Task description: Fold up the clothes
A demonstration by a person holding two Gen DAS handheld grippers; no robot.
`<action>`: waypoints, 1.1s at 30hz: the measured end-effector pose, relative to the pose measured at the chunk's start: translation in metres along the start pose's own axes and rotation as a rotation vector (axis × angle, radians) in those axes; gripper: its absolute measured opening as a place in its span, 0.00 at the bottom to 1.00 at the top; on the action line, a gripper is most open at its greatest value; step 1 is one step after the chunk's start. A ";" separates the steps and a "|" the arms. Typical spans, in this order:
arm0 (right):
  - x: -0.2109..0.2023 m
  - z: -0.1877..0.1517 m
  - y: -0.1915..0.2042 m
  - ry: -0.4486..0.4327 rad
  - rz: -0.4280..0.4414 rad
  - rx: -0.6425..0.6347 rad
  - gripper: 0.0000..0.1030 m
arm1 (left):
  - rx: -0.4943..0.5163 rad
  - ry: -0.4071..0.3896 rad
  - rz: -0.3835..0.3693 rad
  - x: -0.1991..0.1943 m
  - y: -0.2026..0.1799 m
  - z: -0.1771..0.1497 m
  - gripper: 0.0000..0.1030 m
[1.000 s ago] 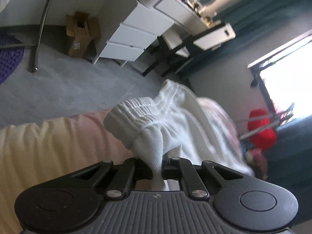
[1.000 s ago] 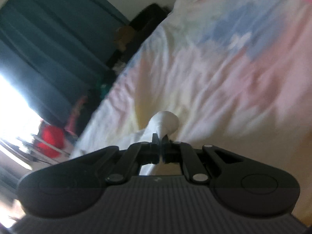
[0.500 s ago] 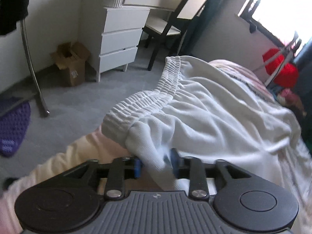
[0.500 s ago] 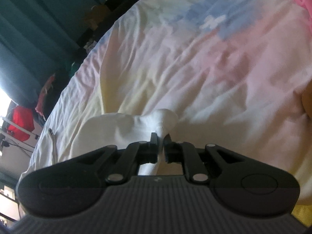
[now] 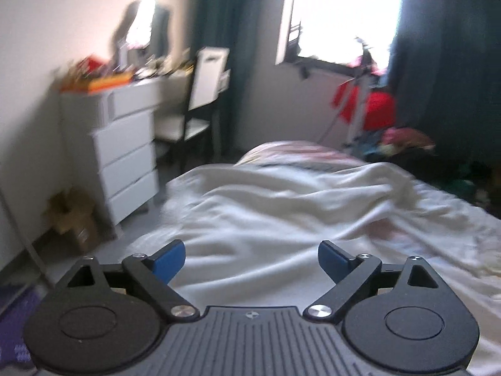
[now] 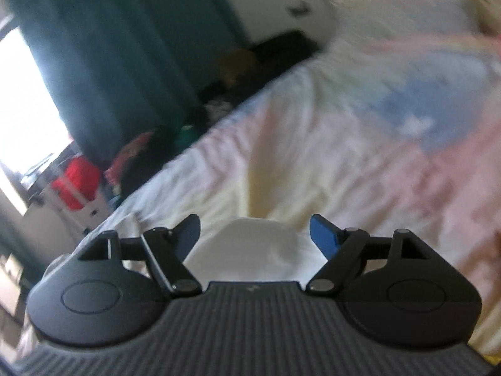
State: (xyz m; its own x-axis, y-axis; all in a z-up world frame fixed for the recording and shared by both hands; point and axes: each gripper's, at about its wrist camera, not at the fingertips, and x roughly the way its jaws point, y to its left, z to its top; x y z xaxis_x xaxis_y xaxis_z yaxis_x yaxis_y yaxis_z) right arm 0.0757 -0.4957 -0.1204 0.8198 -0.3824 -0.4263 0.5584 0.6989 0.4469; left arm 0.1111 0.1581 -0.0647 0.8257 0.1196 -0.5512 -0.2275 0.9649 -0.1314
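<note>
A white garment (image 5: pixel 281 210) lies spread and rumpled on the bed in the left wrist view. My left gripper (image 5: pixel 251 258) is open just above its near edge, with nothing between the blue pads. In the right wrist view a white fold of the garment (image 6: pixel 250 247) lies low between the fingers of my right gripper (image 6: pixel 255 232), which is open and not holding it. Both views are blurred by motion.
The bed has a pastel pink, yellow and blue sheet (image 6: pixel 391 163). A white drawer unit (image 5: pixel 122 150) and a chair (image 5: pixel 200 106) stand left of the bed. A cardboard box (image 5: pixel 72 219) sits on the floor. Red clothes on a rack (image 5: pixel 366 106) stand by the window.
Both grippers have opened and let go of the white garment, which now lies on the bed. Both have lifted and swung to look across the room.
</note>
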 end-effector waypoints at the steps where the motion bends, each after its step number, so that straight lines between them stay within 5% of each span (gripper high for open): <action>1: -0.004 -0.001 0.010 -0.005 0.033 -0.046 0.76 | 0.026 -0.024 -0.014 -0.006 -0.011 0.001 0.92; 10: -0.031 -0.014 0.059 -0.029 0.258 -0.237 0.76 | 0.175 -0.137 -0.148 -0.026 -0.112 -0.010 0.92; 21: -0.039 -0.043 0.086 -0.053 0.333 -0.326 0.76 | 0.258 -0.157 -0.265 -0.012 -0.191 -0.033 0.92; 28: -0.039 -0.058 0.097 -0.048 0.385 -0.339 0.76 | 0.312 -0.214 -0.293 0.002 -0.204 -0.045 0.94; 33: -0.015 -0.078 0.111 0.063 0.455 -0.318 0.77 | 0.318 -0.226 -0.301 0.035 -0.201 -0.058 0.94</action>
State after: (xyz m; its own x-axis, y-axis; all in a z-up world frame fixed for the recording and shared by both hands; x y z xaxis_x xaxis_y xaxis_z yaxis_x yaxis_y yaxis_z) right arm 0.1153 -0.3656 -0.1257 0.9546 0.0308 -0.2962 0.0759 0.9365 0.3423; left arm 0.1556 -0.0456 -0.1057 0.9300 -0.1617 -0.3301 0.1781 0.9838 0.0200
